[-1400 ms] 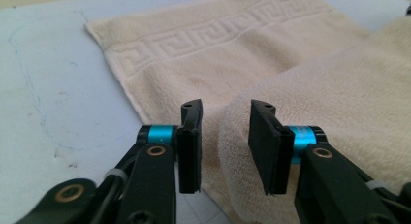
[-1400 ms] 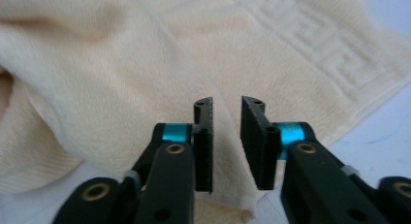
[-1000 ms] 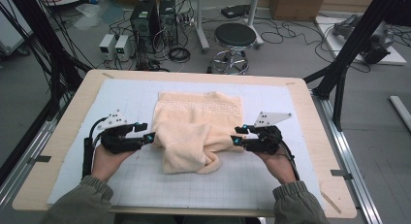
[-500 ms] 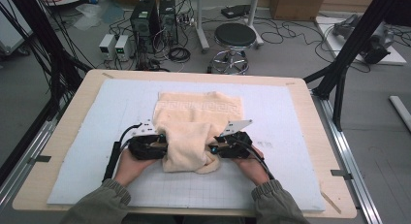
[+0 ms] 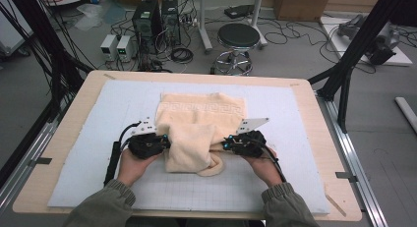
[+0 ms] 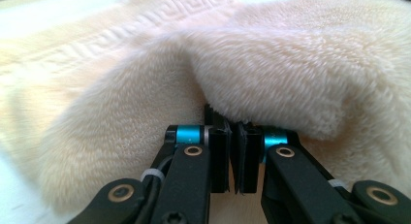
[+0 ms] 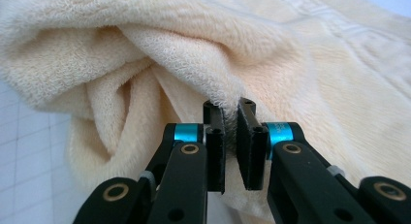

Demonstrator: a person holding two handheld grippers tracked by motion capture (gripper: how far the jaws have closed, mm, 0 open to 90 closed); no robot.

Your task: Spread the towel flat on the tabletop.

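The cream towel [image 5: 196,133] lies crumpled in the middle of the pale blue mat [image 5: 295,119] on the table [image 5: 74,104], its patterned border toward the far side. Compared w/ half a second earlier, both hands sit about at the same places beside the bundle, but the jaws have just been closing on the cloth.

The left gripper [image 5: 164,141] presses at the towel's left edge. In the left gripper view its pads [image 6: 220,146] stand almost together, w/ a thick fold just above them. The gripper [image 6: 233,153] is clamped on the towel [image 6: 271,73].

The right gripper [image 5: 227,144] is at the right edge. In the right gripper view a ridge of towel [image 7: 145,54] is pinched between the pads [image 7: 215,136], so this gripper [image 7: 231,136] also grips the cloth.
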